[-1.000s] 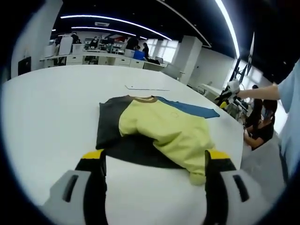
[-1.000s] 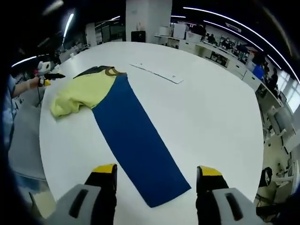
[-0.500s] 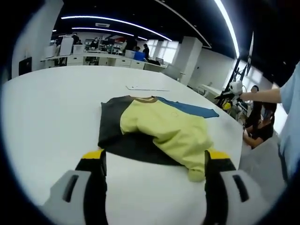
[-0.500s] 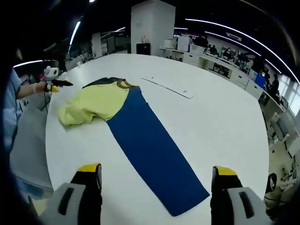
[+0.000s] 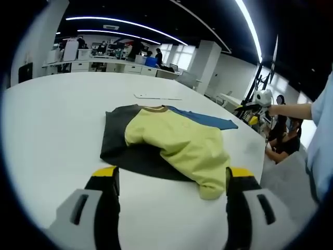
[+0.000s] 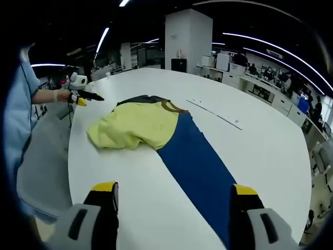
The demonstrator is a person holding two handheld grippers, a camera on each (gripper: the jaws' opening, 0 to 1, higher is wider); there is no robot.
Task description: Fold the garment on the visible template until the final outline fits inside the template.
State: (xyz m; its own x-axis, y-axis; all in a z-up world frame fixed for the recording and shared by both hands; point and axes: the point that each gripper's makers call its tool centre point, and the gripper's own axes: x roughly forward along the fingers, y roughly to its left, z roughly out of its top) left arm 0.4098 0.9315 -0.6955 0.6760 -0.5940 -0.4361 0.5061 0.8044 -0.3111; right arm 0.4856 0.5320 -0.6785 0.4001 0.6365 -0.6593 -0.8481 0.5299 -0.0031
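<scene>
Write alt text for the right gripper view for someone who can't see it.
A garment lies on a white table, its yellow part bunched beside a long blue panel reaching toward the camera. The right gripper hangs open above the near table edge. At left, a person's hand holds the left gripper beyond the garment.

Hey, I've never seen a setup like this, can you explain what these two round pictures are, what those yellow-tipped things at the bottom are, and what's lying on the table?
A person holds a two-jaw gripper in each hand, and a fisheye camera rides on each, hence the round pictures. The left gripper rises from the bottom of the left gripper view, the right gripper from the bottom of the right gripper view. Both stand open and hold nothing. On the white table lies a garment with a yellow front, a long blue part and a dark part, partly bunched. A thin white strip lies beyond it. Each view also catches the other gripper, held out to the side.
</scene>
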